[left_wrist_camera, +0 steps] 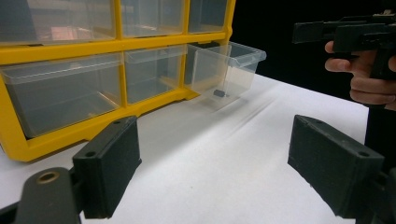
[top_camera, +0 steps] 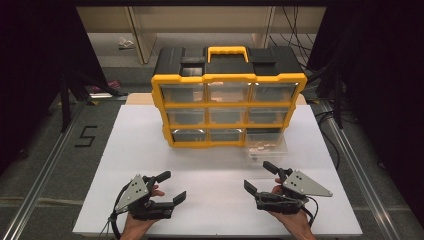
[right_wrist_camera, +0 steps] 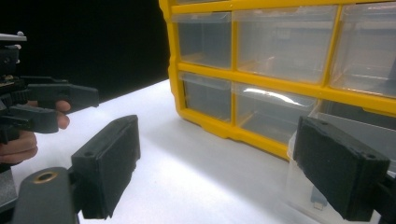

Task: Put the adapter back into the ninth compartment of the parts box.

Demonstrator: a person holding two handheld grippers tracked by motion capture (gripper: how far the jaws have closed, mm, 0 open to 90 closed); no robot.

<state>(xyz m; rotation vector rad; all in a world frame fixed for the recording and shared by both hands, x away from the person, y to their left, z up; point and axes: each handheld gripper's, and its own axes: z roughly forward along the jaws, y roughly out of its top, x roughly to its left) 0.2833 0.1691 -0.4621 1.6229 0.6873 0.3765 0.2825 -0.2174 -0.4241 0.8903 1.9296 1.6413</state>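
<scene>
Now both hands low at table edge; left tongs [top_camera: 172,187] & right tongs [top_camera: 258,176] wide open, empty, aimed inward.

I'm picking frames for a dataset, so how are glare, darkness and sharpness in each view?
High view: evenly lit white table, dark surroundings, glare on the drawer cabinet. Left gripper view: own jaws soft and close, pulled-out drawer fairly sharp. Right gripper view: bright streak on a bottom drawer, black background.

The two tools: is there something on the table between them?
No. In the high view, bare white table lies between the left tool and the right tool, both open.
</scene>
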